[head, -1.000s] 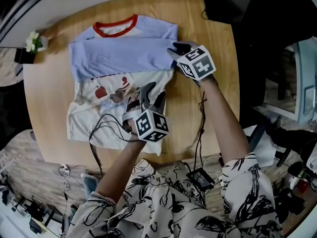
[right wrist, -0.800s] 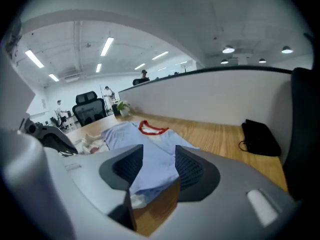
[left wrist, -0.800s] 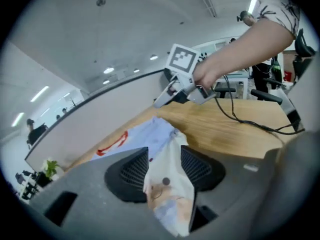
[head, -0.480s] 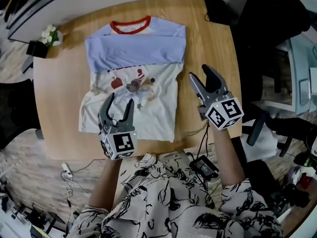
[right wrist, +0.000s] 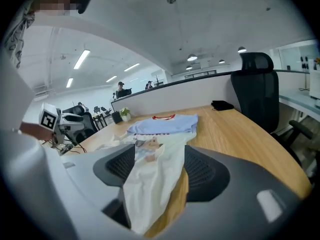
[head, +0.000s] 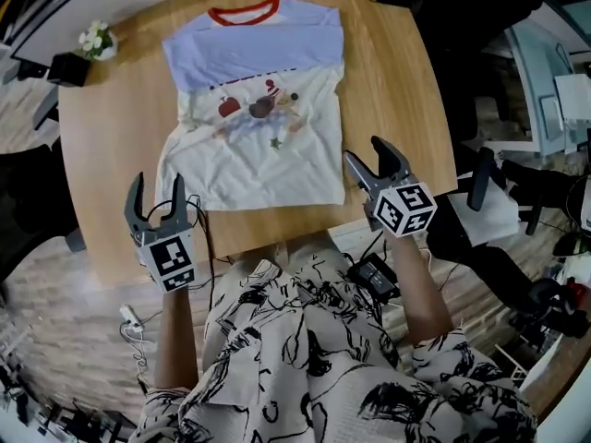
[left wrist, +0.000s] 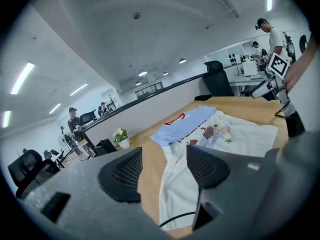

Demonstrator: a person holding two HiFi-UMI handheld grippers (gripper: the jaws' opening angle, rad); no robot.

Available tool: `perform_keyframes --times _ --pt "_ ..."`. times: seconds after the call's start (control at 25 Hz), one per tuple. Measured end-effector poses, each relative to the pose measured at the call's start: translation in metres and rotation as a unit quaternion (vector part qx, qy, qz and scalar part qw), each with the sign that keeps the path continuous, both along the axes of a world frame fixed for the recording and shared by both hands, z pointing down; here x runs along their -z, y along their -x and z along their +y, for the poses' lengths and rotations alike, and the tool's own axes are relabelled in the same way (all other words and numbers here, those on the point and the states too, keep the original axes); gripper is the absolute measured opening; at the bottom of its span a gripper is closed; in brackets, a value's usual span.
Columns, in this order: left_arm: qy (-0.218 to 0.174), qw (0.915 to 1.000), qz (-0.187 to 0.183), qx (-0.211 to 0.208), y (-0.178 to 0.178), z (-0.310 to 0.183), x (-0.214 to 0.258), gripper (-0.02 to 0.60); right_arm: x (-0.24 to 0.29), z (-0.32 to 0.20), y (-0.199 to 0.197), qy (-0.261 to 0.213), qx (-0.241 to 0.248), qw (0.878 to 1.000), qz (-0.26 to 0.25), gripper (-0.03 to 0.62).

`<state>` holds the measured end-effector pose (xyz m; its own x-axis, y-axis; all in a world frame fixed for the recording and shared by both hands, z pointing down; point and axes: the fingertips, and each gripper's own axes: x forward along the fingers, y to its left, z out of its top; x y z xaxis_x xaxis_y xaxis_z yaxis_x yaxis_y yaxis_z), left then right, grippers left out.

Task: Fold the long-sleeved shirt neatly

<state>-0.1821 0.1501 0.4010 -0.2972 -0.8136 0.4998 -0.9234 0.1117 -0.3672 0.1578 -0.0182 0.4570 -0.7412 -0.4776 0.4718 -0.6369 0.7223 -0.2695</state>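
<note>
Nearest, forearms reaching forward, with left gripper (head: 157, 192) over the table's (head: 111, 155) near left edge and right gripper (head: 367, 153) just beside the shirt's (head: 259, 127) near right corner, both tipped slightly down. Jaws on each spread, just been opening, pinching nothing; hem showing through the right gap seems to lie beyond, untouched. Farther off, shirt flat on the table, red collar at far edge.
</note>
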Motion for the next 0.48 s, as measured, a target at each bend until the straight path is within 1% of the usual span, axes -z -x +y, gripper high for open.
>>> perform_keyframes --times 0.12,0.24,0.48 --pt "-0.001 1.0000 0.005 -0.003 0.012 0.026 0.003 0.298 -0.017 0.036 -0.007 0.017 -0.014 0.999 0.023 0.334" --pt "0.005 0.9998 0.018 -0.002 0.026 0.057 -0.002 0.299 -0.037 0.069 -0.012 0.029 -0.026 0.998 0.056 0.342" --pt "0.052 0.9970 0.058 -0.005 0.040 0.112 -0.040 0.319 -0.083 0.112 -0.033 0.069 -0.075 0.991 0.087 0.348"
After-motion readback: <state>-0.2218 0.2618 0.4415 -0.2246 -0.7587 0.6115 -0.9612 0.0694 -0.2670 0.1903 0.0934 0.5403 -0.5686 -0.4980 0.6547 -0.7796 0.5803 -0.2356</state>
